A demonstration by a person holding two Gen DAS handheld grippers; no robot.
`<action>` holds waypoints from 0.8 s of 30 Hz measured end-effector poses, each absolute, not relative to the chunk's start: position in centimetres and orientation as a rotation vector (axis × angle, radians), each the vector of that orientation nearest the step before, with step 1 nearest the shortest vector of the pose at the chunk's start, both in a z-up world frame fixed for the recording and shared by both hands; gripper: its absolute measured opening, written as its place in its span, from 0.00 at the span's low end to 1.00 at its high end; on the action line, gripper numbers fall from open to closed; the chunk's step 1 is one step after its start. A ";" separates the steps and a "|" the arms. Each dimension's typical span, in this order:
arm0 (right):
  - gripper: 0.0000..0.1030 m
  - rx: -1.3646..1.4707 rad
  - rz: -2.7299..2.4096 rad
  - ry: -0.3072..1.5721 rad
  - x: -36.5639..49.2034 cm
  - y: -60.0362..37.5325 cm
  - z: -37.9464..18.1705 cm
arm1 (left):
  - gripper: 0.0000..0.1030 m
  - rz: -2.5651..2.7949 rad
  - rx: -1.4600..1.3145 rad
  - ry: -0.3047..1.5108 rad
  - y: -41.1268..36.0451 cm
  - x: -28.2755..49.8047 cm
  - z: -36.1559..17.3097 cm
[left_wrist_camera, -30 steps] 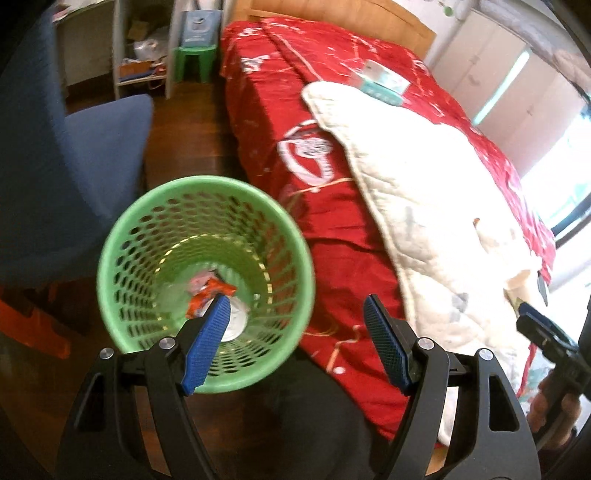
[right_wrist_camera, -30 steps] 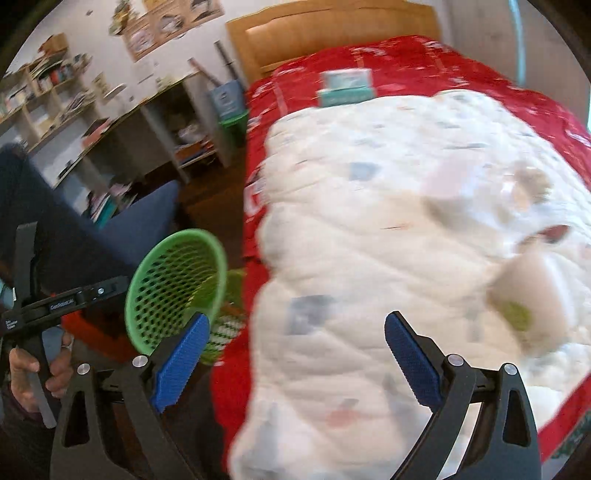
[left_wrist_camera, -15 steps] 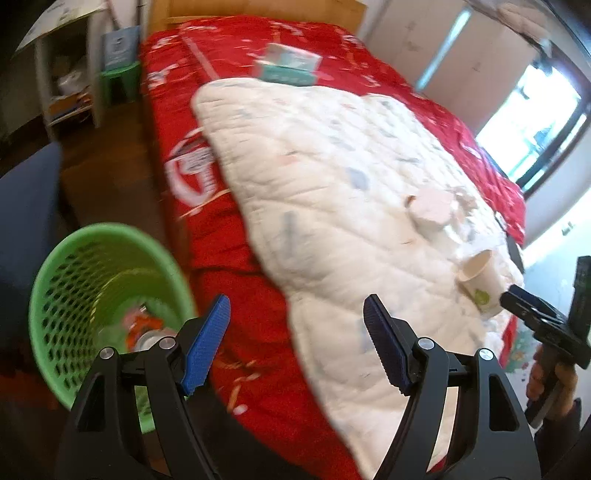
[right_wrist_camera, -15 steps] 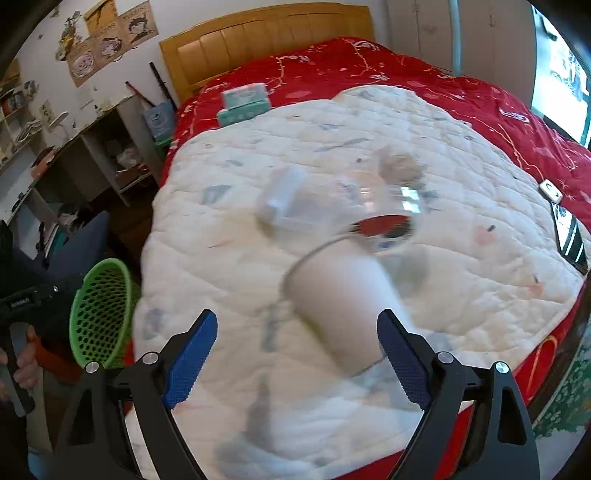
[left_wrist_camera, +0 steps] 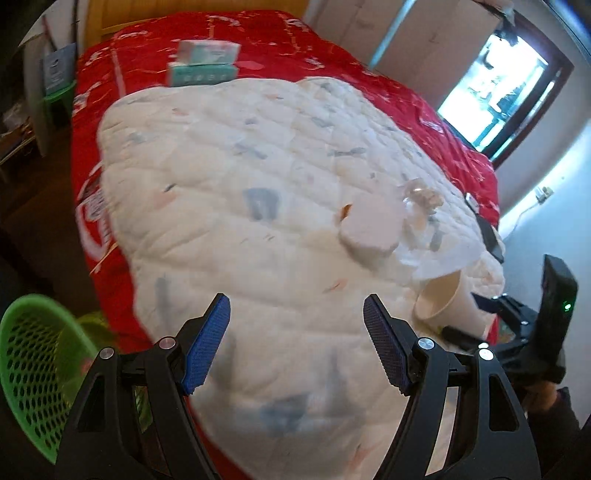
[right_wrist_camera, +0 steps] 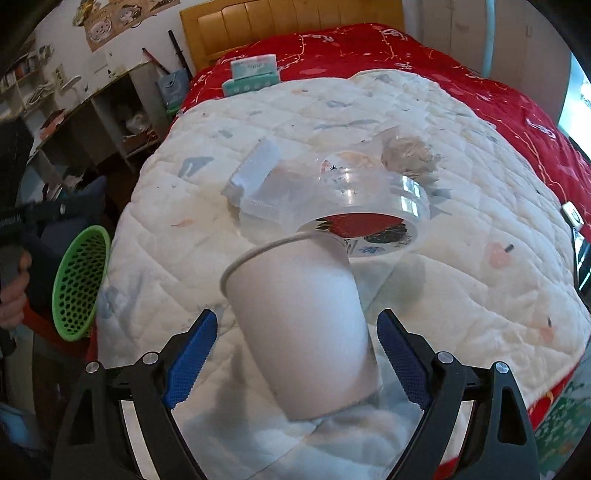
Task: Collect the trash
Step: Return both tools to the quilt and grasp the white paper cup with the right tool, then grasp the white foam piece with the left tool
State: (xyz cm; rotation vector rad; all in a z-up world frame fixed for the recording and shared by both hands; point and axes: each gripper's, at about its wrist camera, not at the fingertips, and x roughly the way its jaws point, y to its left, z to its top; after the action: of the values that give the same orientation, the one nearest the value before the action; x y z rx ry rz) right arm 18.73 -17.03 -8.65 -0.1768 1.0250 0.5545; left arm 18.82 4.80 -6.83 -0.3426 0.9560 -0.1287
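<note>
Right gripper (right_wrist_camera: 293, 360): jaws wide, straddling the paper cup (right_wrist_camera: 299, 328), which lies on its side on the white quilt (right_wrist_camera: 461, 295) (pads not pressing it). Left gripper (left_wrist_camera: 295, 341): jaws apart, nothing between them. Green basket (left_wrist_camera: 29, 373) stands beside the bed.

No text can be read: the print on the far teal box (right_wrist_camera: 254, 74) (and wall posters (right_wrist_camera: 110, 22)) stays blurred.

A white quilted blanket (right_wrist_camera: 461, 277) fills mid-frame over a red bedspread (right_wrist_camera: 498, 85); teal tissue packs (right_wrist_camera: 255, 74) sit upper centre.
</note>
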 end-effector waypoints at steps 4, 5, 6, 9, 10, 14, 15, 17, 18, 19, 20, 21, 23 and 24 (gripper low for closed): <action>0.78 -0.156 0.581 1.045 19.6 -17.2 -9.4 | 0.73 -0.188 -0.329 0.960 3.3 21.1 -6.9; 0.76 -0.147 0.591 1.051 19.7 -17.3 -9.6 | 0.73 -0.195 -0.329 0.962 3.0 21.6 -7.0; 0.75 -0.138 0.595 1.055 19.8 -17.4 -9.7 | 0.73 -0.205 -0.329 0.964 2.6 22.3 -7.1; 0.68 -0.113 0.614 1.061 19.9 -17.6 -9.8 | 0.74 -0.237 -0.322 0.970 1.5 24.1 -7.6; 0.68 -0.111 0.616 1.058 19.8 -17.6 -9.8 | 0.74 -0.259 -0.324 0.972 1.1 24.7 -7.8; 0.67 -0.106 0.623 1.042 19.3 -17.9 -9.6 | 0.76 -0.311 -0.320 0.977 -0.3 26.5 -8.2; 0.67 -0.105 0.624 1.040 19.2 -17.9 -9.5 | 0.77 -0.331 -0.312 0.977 -0.9 27.1 -8.3; 0.67 -0.104 0.620 1.037 18.8 -18.1 -9.4 | 0.77 -0.351 -0.305 0.978 -1.4 27.9 -8.4; 0.67 -0.103 0.616 1.037 18.7 -18.2 -9.3 | 0.77 -0.362 -0.301 0.982 -1.8 28.6 -8.6; 0.67 -0.099 0.615 1.037 18.5 -18.4 -9.2 | 0.77 -0.369 -0.302 0.984 -1.9 28.9 -8.8; 0.67 -0.096 0.612 1.035 18.4 -18.6 -9.1 | 0.77 -0.381 -0.304 0.988 -2.1 29.4 -9.0; 0.67 -0.094 0.609 1.033 18.3 -18.7 -9.1 | 0.77 -0.386 -0.302 0.990 -2.2 29.6 -9.1; 0.67 -0.082 0.607 1.030 18.0 -19.1 -8.8 | 0.77 -0.394 -0.303 0.999 -2.2 30.4 -9.6; 0.67 -0.078 0.607 1.029 17.9 -19.2 -8.8 | 0.77 -0.396 -0.308 1.006 -2.2 30.8 -9.9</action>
State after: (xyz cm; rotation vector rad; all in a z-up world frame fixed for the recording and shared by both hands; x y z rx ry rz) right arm 17.94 -19.19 -8.79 -0.0783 1.0292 0.6071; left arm 30.79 -2.19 -9.93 -0.3083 1.0062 -0.3965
